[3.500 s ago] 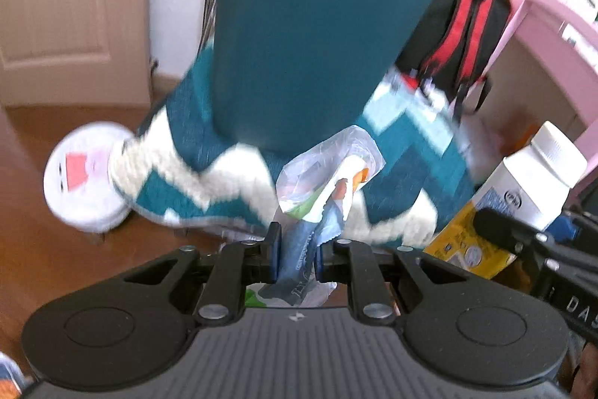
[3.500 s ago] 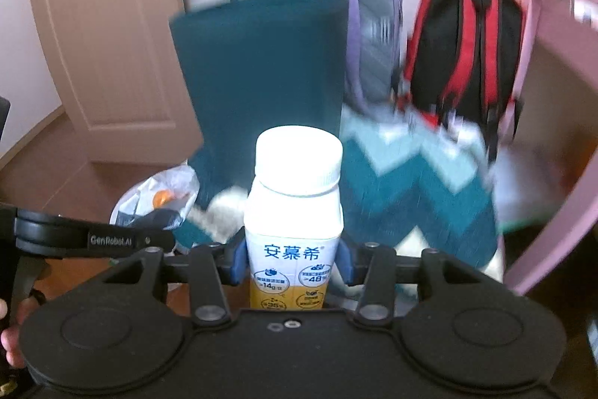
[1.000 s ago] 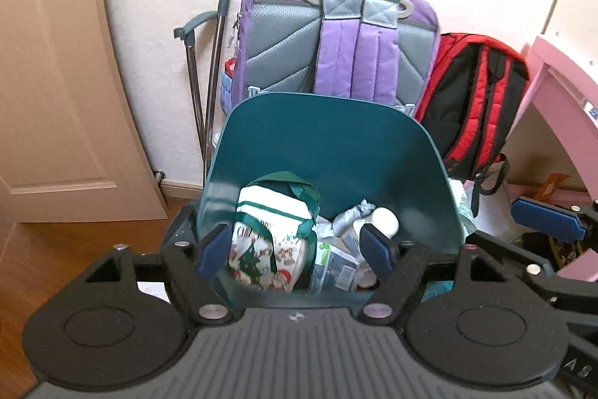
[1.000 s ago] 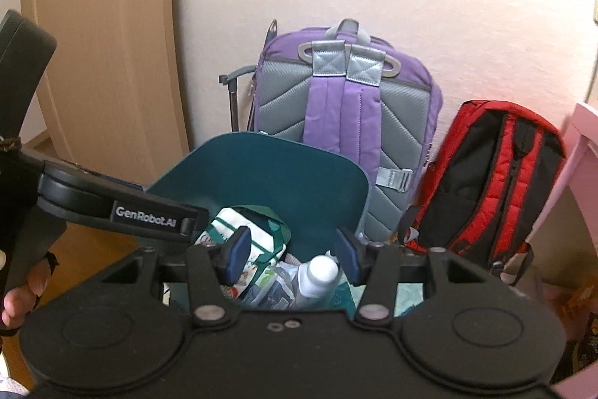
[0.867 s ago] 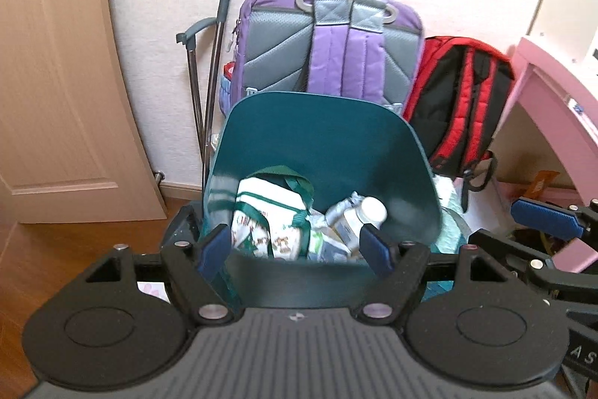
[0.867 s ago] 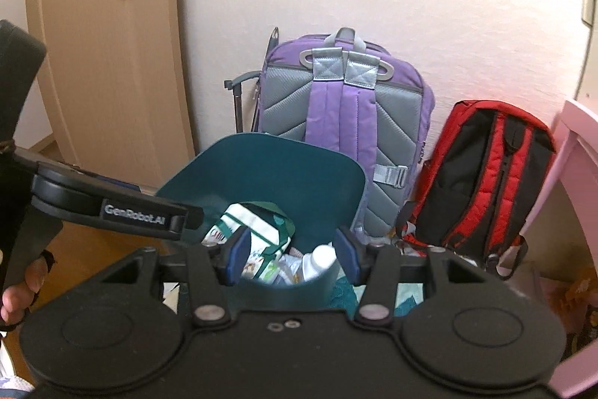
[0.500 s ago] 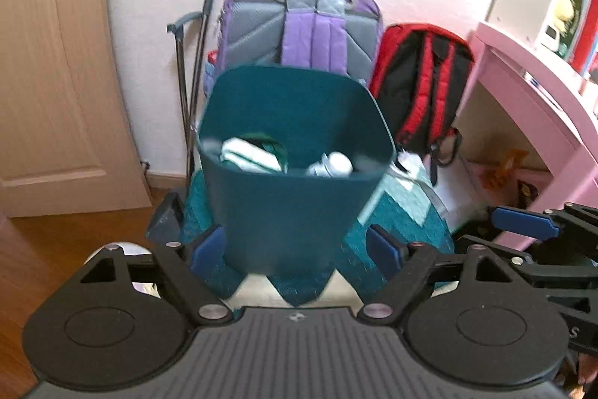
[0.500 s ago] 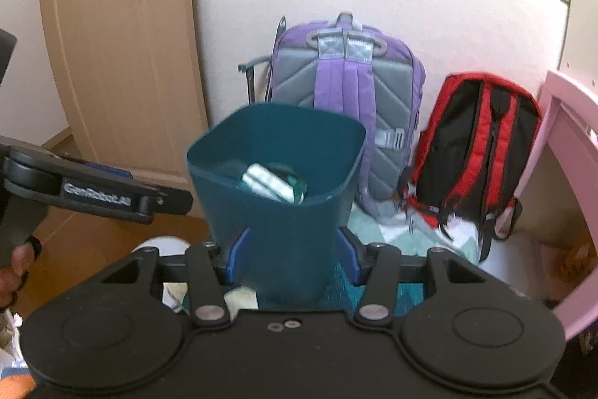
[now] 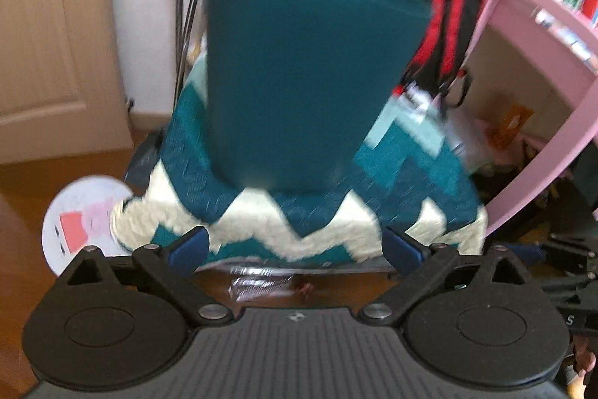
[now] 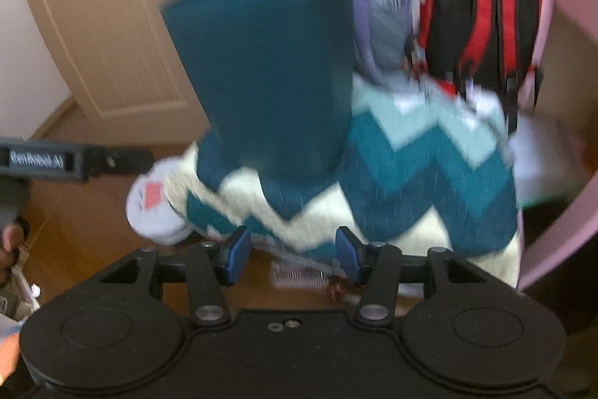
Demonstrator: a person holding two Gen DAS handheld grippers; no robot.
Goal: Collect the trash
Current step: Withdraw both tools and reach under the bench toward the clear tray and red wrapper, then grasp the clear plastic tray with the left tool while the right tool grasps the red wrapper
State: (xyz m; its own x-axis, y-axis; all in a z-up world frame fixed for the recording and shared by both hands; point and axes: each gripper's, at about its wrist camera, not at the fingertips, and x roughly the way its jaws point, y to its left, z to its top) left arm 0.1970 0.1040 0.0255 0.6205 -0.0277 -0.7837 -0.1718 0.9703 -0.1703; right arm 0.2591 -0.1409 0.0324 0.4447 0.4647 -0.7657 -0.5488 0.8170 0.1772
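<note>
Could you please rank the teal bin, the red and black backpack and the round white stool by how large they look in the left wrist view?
1. teal bin
2. red and black backpack, partly hidden
3. round white stool, partly hidden

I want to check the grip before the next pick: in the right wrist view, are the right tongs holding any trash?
No, the right tongs stand open with nothing between the blue pads; only floor and a clear wrapper lie beyond.

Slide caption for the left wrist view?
Empty left claw, jaws opening, faces the teal trash bin on a zigzag rug.
</note>
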